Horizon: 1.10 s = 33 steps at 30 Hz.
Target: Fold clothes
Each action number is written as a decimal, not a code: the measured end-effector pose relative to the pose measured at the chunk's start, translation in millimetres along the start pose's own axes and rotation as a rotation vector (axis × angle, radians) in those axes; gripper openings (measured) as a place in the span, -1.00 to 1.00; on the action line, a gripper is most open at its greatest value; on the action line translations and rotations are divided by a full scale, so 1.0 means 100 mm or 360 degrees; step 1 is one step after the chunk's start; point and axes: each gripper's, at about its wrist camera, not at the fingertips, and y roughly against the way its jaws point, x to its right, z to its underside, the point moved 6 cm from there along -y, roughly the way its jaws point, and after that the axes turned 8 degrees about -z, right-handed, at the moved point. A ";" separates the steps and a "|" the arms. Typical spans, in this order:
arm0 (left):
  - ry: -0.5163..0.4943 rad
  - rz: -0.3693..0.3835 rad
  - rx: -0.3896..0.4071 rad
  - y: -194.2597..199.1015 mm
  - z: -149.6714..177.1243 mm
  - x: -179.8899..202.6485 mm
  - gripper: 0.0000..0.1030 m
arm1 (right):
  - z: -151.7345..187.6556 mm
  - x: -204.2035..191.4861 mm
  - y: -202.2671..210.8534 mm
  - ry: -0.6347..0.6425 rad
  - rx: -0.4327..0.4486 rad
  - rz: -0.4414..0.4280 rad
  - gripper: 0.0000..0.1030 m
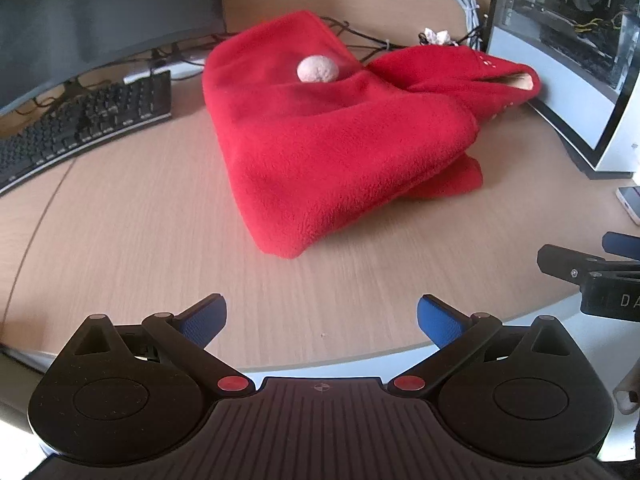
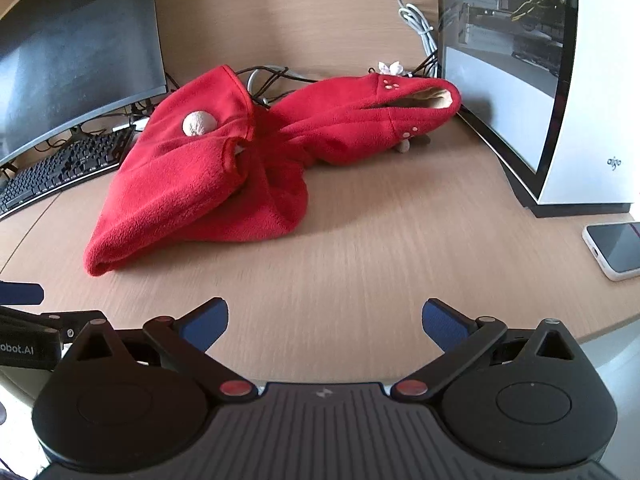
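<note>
Fleece [image 1: 340, 140] sits mid-desk [image 1: 140, 240], ahead of both grippers, between the keyboard [image 1: 80, 128] and the PC case [image 2: 560, 100]. It's doubled over in a thick bundle at the near-left, pompom [image 1: 318, 69] on top, with a second lobe trailing back-right toward the case, its cream-lined opening [image 2: 424, 98] facing right. So partly stacked, not a tidy packet. I judge this fits either a garment mid-fold or one loosely bunched and awaiting a proper fold; can't settle which from here.

If I go in again: grab edges, not bulk. Fleece is thick and springy, so pinch deep past the hem or it slips out. The trailing lobe is the obvious loose part; lift it clear of the cables [image 2: 272, 74] behind before carrying it over. Keep both grippers level so the layers land square.

Left gripper [image 1: 322, 318]: jaws spread wide, nothing between them, hovering over bare desk near the front edge, well short of the fleece. Right gripper [image 2: 325, 320]: same, wide apart, empty, touching nothing. Phone [image 2: 616, 248] lies at the right, out of the way.
</note>
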 end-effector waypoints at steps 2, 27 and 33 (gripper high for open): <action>0.0019 0.0004 0.0018 0.01 -0.03 0.00 1.00 | -0.01 0.00 -0.01 0.0016 0.0002 -0.0008 1.00; 0.0056 -0.0061 0.0014 0.12 -0.11 0.25 1.00 | -0.02 0.06 0.04 0.0093 0.0043 -0.0095 1.00; 0.0062 -0.0079 0.0012 0.13 -0.08 0.23 1.00 | -0.01 0.04 0.06 0.0091 0.0041 -0.0113 1.00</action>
